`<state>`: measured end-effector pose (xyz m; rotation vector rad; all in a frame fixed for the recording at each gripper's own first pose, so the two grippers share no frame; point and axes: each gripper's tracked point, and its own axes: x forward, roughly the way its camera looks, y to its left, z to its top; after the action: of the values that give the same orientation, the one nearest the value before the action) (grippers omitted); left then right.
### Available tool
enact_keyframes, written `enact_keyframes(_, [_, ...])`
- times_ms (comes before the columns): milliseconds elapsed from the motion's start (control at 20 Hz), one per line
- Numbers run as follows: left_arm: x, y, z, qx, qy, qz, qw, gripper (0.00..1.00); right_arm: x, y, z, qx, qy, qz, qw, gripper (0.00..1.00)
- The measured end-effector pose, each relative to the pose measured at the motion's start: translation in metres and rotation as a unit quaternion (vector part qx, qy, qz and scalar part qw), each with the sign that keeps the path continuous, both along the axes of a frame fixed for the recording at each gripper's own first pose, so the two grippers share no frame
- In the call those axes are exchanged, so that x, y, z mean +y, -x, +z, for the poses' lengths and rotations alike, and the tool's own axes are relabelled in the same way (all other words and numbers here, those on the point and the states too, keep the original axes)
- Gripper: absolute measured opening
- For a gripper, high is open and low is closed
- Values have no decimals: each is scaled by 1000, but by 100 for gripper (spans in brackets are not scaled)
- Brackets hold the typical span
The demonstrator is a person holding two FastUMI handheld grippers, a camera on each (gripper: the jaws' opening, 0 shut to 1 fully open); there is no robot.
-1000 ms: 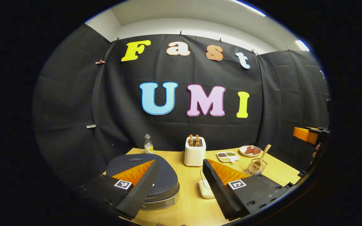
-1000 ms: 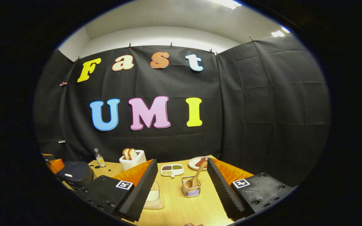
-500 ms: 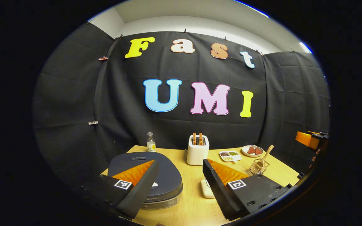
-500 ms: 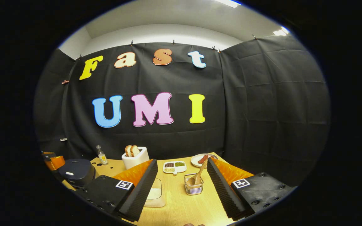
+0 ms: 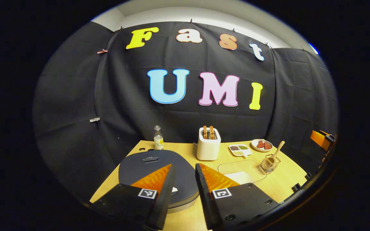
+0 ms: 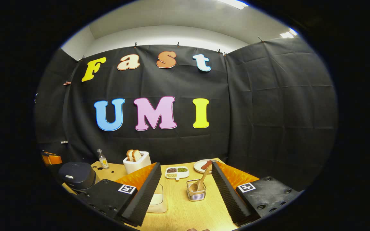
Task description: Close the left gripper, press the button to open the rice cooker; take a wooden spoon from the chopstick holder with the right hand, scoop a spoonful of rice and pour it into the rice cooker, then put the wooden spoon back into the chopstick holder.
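Table (image 5: 201,213) of pale wood carries everything, set against the black cloth wall. Largest on it is the rice cooker (image 5: 154,165), dark grey, its lid down, at the table's left; in the left gripper view it lies directly under the left gripper (image 5: 185,171), whose jaws stand narrowly apart with a slim gap between them, clamped on nothing, the cooker's small pale button (image 5: 174,190) showing in that gap. The right gripper (image 6: 185,175) hangs over the table's right part with its jaws wide apart and nothing between them but air; the chopstick holder sits on the table ahead, between its fingers.

A white toaster (image 5: 208,147) stands at the back with two slices of bread upright in its slots. Before it lies a shallow clear-lidded tray (image 5: 241,171) holding white rice. The chopstick holder (image 6: 196,193), a small wire basket, holds the wooden spoon (image 6: 201,181), bowl down, handle leaning up to the right. Behind are a white divided dish (image 6: 177,172) with dark, green and pale grains in its compartments, a round plate (image 5: 261,145) with reddish pieces, and a small clear bottle (image 5: 158,138) near the cooker.
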<state>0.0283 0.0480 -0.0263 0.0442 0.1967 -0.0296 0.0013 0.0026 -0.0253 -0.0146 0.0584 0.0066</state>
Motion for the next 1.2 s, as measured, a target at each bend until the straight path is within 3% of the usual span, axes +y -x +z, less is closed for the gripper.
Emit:
enact_keyframes(300, [21, -9, -25, 43, 28, 16, 999, 14, -2, 6, -9, 20, 9, -2, 1000, 98])
enact_keyframes(400, [30, -12, -32, 55, 40, 34, 997, 8, -2, 8, -11, 30, 12, -3, 999, 99])
enact_keyframes(900, [30, -18, -87, 127, 84, 45, 987, 6, 4, 1, -26, 68, 17, 3, 998, 99])
enact_keyframes(1200, [32, -18, -92, 117, 98, 61, 986, 7, 8, -12, -35, 81, 19, 9, 996, 99])
